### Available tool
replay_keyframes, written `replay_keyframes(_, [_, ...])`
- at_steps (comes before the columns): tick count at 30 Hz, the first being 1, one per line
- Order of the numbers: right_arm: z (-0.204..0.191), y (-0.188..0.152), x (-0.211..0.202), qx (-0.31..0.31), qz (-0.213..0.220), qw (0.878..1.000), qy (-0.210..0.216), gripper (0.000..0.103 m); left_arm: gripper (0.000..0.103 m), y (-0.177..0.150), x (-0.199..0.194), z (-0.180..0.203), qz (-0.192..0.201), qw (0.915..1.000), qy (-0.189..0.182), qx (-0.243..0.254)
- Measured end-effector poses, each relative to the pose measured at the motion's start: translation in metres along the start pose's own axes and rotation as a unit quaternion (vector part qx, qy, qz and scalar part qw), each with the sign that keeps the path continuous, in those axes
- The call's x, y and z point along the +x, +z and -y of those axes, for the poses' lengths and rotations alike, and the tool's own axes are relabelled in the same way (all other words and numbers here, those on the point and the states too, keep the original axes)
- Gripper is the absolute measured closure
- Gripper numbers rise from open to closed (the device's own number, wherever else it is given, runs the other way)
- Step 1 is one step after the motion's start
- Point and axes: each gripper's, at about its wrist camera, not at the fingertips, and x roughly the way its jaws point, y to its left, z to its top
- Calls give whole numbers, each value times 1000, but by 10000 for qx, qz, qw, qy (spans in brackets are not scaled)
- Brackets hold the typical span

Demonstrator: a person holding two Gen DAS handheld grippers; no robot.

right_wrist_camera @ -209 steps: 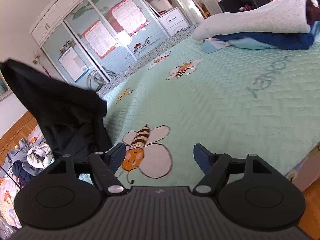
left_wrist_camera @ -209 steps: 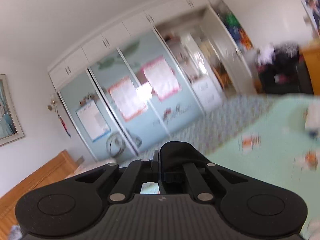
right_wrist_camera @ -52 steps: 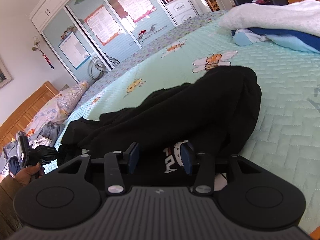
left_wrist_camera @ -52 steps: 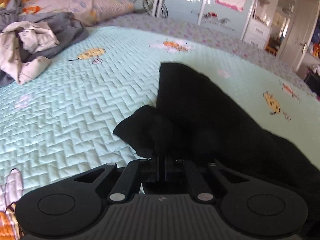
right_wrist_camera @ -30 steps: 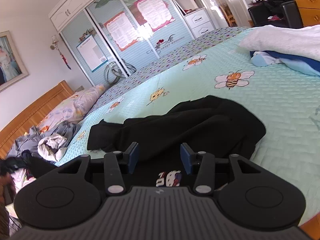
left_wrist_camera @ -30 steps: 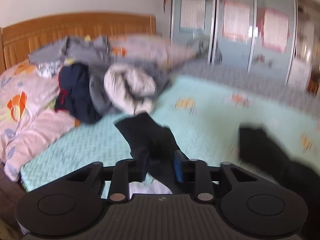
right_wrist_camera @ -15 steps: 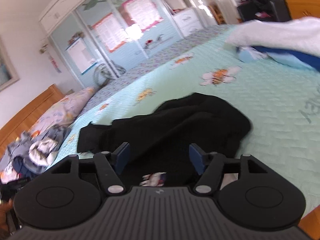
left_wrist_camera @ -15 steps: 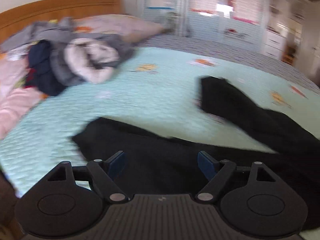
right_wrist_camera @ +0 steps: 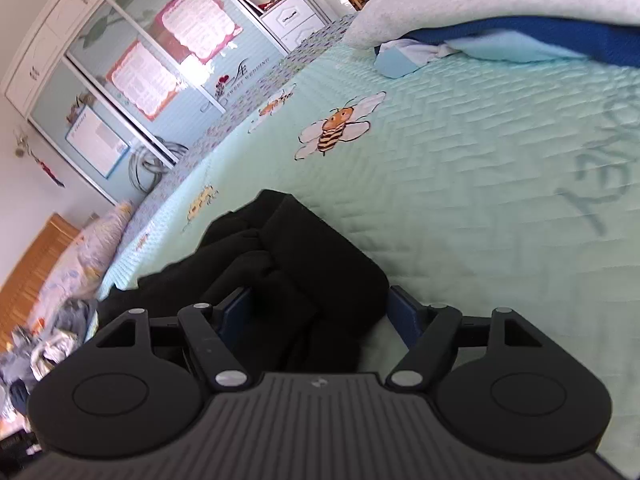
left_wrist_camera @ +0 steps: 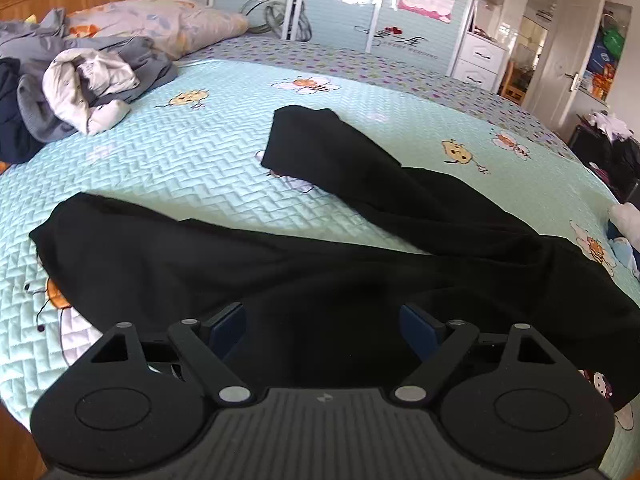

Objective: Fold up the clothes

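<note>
Black trousers (left_wrist_camera: 304, 264) lie spread on the mint quilt (left_wrist_camera: 192, 160), legs splayed in a V, waist end bunched nearest us. Left gripper (left_wrist_camera: 322, 326) is over the near leg, jaws opening wide, cloth under them but not pinched. Right gripper (right_wrist_camera: 318, 312) is over the bunched waist, jaws also opening, black folds between the pads, no squeeze visible. We'd flatten that bunch first, then bring the far leg onto the near one, seams aligned. Beyond the trousers: unfolded clothes heap (left_wrist_camera: 76, 80) by the pillow (left_wrist_camera: 160, 28), wardrobe doors (left_wrist_camera: 360, 4) behind. Right of the trousers: folded stack (right_wrist_camera: 520, 28).
</note>
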Motion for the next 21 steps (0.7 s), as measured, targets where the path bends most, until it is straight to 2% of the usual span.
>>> replay_keyframes(2, [-9,4,5,46,-40,9999,156,52,16,-1,-3,-2,-38,10000,15,-49])
replay_keyframes(3, [-16,7,8,27,-82,9997,249,72,16,-2,-4,-3,-58,10000,17,-76])
replay_keyframes(4, [-23,10,10,8,-125,9993,342,77,16,-3,-5,-4,-71,9999,14,-99])
replay_keyframes(7, [-50,19,5,-134,80,9986,507,79,16,-5,-9,-7,-84,9999,1,-146])
replay_keyframes(11, [-79,44,-28,-265,659,9939,839,81,14,-5,-15,-14,-49,9997,67,-232])
replay_keyframes(13, [-82,57,-55,-338,908,9920,809,81,14,-5,-18,-17,-1,9996,108,-271])
replay_keyframes(15, [-87,61,-80,-718,1000,9911,498,81,12,-4,-21,-21,47,9994,148,-310])
replay_keyframes(18, [-81,50,-105,-1117,887,9898,-58,81,11,-6,-21,-19,10,9997,109,-241])
replay_keyframes(21, [-53,28,-105,-1096,304,9931,-283,80,10,-9,-17,-14,-72,9999,51,-144])
